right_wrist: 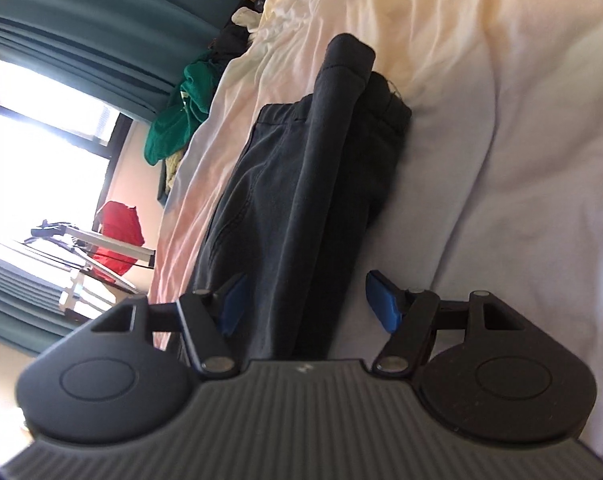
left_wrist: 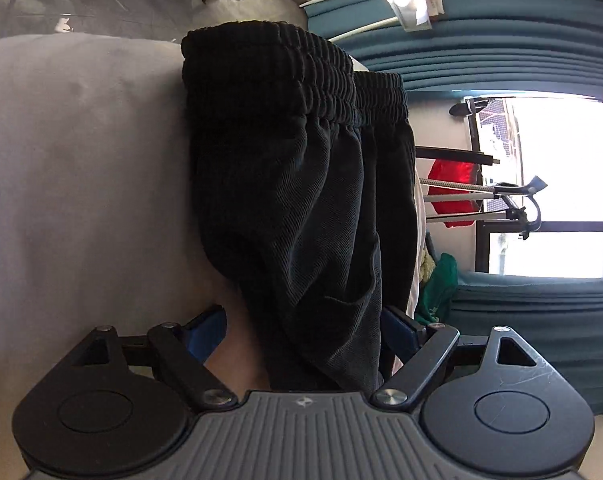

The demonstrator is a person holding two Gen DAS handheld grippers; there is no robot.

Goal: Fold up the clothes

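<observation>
Blue-padded fingers of the left gripper (left_wrist: 301, 332) spread wide, straddling dark fabric without visibly pinching it; same on the right gripper (right_wrist: 307, 300), blue pads well apart, one just beside the cloth, the other clear of it, nothing clamped. Between both pairs of jaws: black corduroy shorts with a gathered elastic waistband (left_wrist: 297, 184), lying on a pale grey bedspread (left_wrist: 81, 200), waistband end far from the left camera, hem ends (right_wrist: 333, 92) far from the right camera, already doubled lengthwise with a raised ridge along the middle. Beside the shorts, a rumpled cream-white sheet (right_wrist: 381, 20); further off, a green garment (right_wrist: 181, 120) near teal curtains (left_wrist: 501, 40), and a red cloth (left_wrist: 449, 192) behind a drying rack. Probably light, limp and thick-napped: no stiffness to hold a crease, so apt to sag and slide open if lifted by one layer only. Corduroy ribs likely to give the pads good friction. Best purchase judged at the waistband, thick and bunched, and at the stitched hem corners, pinching all layers together.
</observation>
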